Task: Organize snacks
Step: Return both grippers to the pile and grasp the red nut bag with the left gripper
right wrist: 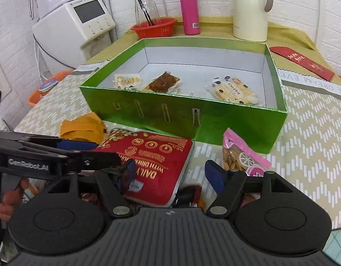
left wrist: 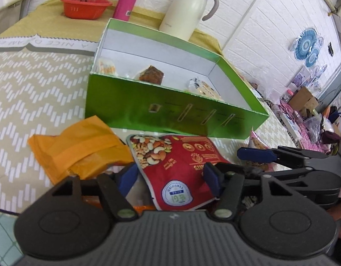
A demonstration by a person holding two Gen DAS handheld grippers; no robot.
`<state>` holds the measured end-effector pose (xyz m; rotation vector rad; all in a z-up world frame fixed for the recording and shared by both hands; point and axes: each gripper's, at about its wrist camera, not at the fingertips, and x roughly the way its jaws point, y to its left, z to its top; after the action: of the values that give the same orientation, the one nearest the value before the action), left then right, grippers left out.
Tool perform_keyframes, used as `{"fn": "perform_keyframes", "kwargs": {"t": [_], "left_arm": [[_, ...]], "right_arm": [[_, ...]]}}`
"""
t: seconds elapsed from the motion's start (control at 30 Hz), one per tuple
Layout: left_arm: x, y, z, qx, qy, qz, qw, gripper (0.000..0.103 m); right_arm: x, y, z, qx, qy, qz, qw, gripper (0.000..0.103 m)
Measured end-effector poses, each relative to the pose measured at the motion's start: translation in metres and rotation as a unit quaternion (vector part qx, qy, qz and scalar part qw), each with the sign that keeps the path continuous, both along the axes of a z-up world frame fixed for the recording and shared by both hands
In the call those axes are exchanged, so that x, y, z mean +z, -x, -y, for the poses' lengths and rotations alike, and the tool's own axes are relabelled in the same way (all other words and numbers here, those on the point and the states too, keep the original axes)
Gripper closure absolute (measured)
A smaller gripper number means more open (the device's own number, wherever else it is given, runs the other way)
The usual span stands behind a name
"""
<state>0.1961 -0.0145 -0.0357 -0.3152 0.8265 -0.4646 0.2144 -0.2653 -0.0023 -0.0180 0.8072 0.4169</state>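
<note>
Snacks go in the green box [right wrist: 183, 119], so I hold both hand-held grippers low by the red nut bag [left wrist: 179, 166]. My left hand-held gripper [left wrist: 170, 177] sits spread around it, not pinching. My right hand-held gripper [right wrist: 173, 174] is spread wide, holding nothing.

Box [right wrist: 183, 119]: table [right wrist: 314, 133] centre, three snacks inside.
Nut bag [right wrist: 152, 161]: 6 o'clock of box.
Almond pouch [right wrist: 243, 155]: 3 o'clock of nut bag.
Jug [right wrist: 251, 8]: 12 o'clock, behind box.

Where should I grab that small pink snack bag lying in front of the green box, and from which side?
Grip the pink snack bag across its flat pink top seal, coming from above and the near side with the open right gripper. The seal looks thin and flat, easier to pinch than the bulging middle, and the green box probably blocks a far-side approach.
</note>
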Motion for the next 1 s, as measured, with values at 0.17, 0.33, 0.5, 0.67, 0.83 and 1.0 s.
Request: {"fn": "perform_keyframes", "kwargs": {"t": [0.17,0.33,0.5,0.67,0.83,1.0], "left_arm": [[-0.001,0.000,-0.007,0.003,0.013,-0.001,0.9999,0.041],[0.001,0.001,0.006,-0.002,-0.019,0.016,0.9997,0.041],[0.000,0.006,0.008,0.023,-0.042,0.023,0.9986,0.072],[0.000,0.011,-0.003,0.033,-0.019,0.016,0.9991,0.076],[-0.003,0.007,-0.009,0.028,-0.001,0.005,0.9996,0.064],[-0.002,0.011,-0.004,0.022,-0.007,0.013,0.9997,0.048]], "right_arm": [[-0.007,-0.006,-0.014,0.028,0.036,0.004,0.999,0.000],[-0.008,0.000,-0.018,0.051,0.037,-0.002,0.998,0.000],[-0.011,0.002,-0.023,0.061,0.015,0.012,0.998,0.037],[-0.008,0.007,-0.016,0.034,-0.010,0.021,0.999,0.067],[-0.002,0.014,-0.008,0.051,-0.003,0.006,0.999,0.042],[0.003,0.033,-0.010,0.095,0.054,0.033,0.993,0.025]]}}
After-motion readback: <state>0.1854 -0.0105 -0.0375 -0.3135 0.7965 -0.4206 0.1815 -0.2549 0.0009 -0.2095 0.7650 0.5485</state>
